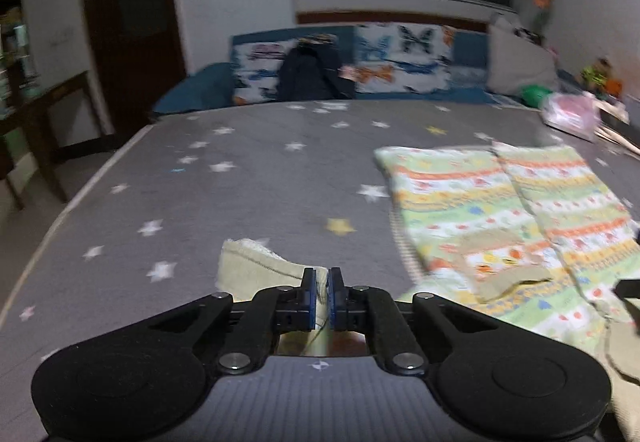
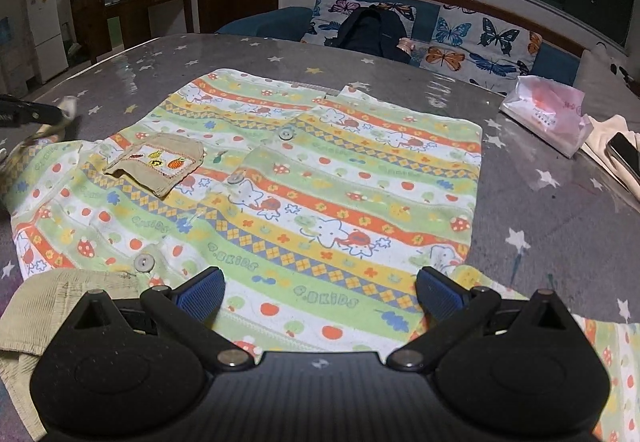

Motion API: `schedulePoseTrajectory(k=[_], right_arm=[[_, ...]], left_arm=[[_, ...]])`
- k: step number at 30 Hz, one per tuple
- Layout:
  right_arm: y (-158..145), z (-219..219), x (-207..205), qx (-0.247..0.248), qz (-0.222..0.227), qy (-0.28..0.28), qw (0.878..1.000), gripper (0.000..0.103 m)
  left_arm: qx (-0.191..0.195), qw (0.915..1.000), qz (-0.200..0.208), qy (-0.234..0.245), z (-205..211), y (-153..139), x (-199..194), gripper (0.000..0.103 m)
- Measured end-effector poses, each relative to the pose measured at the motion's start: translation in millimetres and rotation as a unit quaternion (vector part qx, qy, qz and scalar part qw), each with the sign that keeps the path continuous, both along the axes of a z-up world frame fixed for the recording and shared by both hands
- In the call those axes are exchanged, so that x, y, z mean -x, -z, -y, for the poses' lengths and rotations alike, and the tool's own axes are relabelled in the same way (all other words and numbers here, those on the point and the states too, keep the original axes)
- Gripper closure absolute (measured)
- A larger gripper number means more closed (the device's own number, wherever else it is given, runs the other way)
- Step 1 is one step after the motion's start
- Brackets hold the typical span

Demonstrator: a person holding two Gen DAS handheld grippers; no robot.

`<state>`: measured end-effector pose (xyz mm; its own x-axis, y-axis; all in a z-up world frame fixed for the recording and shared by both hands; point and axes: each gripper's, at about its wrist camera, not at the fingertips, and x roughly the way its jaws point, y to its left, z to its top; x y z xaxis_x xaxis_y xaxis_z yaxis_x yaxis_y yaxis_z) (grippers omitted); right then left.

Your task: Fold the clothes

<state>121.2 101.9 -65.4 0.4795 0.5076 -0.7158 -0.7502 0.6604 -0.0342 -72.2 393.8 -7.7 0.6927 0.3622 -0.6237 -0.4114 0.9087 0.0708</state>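
Note:
A child's striped shirt [image 2: 320, 181] in green, orange and yellow, with buttons and a beige pocket [image 2: 160, 161], lies spread flat on the grey star-print surface [image 2: 540, 226]. Its beige collar [image 2: 60, 294] is at the lower left of the right wrist view. My right gripper [image 2: 320, 276] hangs open just over the shirt's near edge, with nothing between its blue pads. My left gripper [image 1: 322, 284] is shut on a beige sleeve cuff [image 1: 252, 268], out to the left of the shirt body [image 1: 500, 209]. In the right wrist view the left gripper [image 2: 60, 111] shows at the far left edge with the cuff in it.
A pink plastic bag [image 2: 548, 117] and a dark phone [image 2: 624, 153] on pale cloth lie at the far right. Behind the surface stands a blue sofa with butterfly cushions [image 2: 480, 41] and a dark jacket [image 2: 372, 29]. The surface's left edge [image 1: 60, 209] drops to the floor.

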Motion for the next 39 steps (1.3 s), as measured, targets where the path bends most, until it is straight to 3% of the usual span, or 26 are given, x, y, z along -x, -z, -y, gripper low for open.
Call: schedulePoseTrajectory(k=[6,14,21,30,39], right_arm=[[0.7,0.5,1.0,-0.002,0.002,0.0,1.0,0.0],[1.5,1.1,2.3,-0.004,0.005,0.001,1.0,0.0],[1.9,1.1,3.8,-0.005,0.007,0.004,1.0,0.0],[2.3,1.6,4.6,-0.006,0.009,0.005,1.0,0.0],[4.1,3.6,6.2,-0.013,0.016,0.004,1.0,0.0]], left_arm=[[-0.007,0.9965,0.006,-0.083,-25.2,-0.2,42.4,0.097],[-0.026,0.9859,-0.036,-0.161,-53.5,12.4,75.5,0.097],[-0.034,0.986,-0.017,-0.163,-52.4,2.4,63.1,0.082],[-0.025,0.9946,-0.044,-0.09,-47.7,25.5,13.6,0.082],[-0.104,0.9813,-0.077,-0.142,-64.4,37.7,3.6,0.082]])
